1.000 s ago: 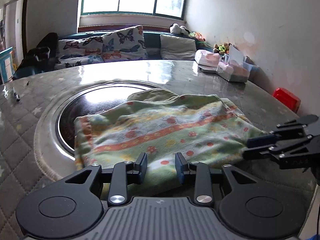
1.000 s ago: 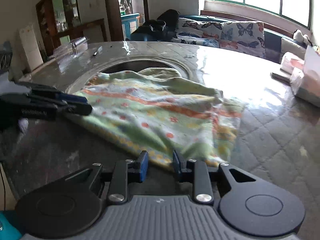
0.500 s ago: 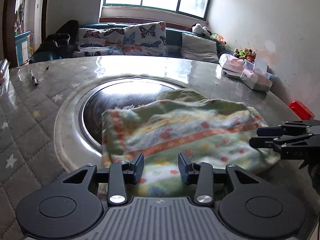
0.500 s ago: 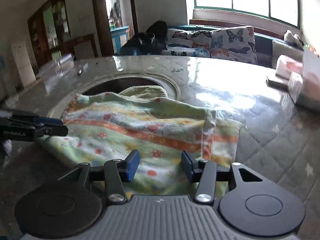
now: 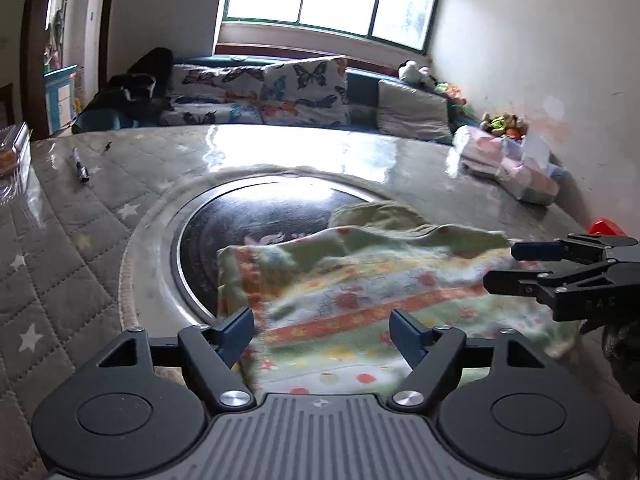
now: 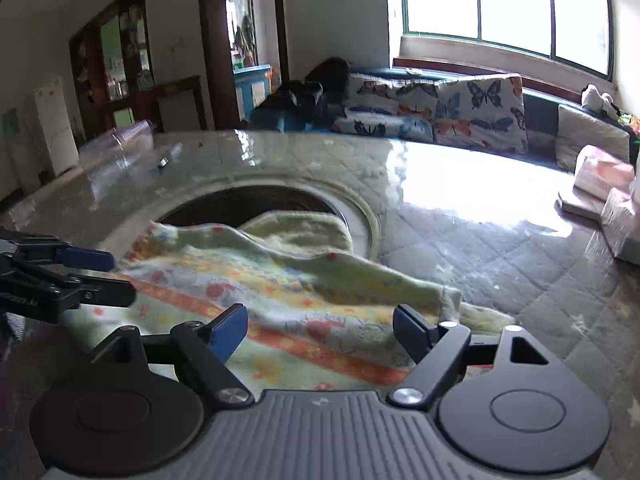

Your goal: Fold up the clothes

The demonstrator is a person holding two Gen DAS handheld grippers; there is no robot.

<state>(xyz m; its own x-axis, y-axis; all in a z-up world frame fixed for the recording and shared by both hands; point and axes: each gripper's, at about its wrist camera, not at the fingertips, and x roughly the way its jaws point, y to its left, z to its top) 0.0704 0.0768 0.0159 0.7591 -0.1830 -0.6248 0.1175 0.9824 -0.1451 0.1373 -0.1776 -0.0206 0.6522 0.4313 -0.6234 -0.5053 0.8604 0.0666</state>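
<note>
A green cloth (image 5: 372, 300) with orange stripes and small flowers lies rumpled on the worktop (image 5: 72, 240), its far part reaching over the rim of a round dark inset (image 5: 248, 216) in the middle. The left hand-held gripper (image 5: 322, 330) sits at the cloth's near edge, jaws spread wide with nothing between them. The right hand-held gripper (image 6: 320, 330) is likewise wide open above the cloth's other end. A pen (image 5: 80, 166) lies well apart on the worktop. Pink packets (image 5: 512, 168) sit near the far wall. Butterfly cushions (image 5: 280, 94) line a bench beneath the window.
</note>
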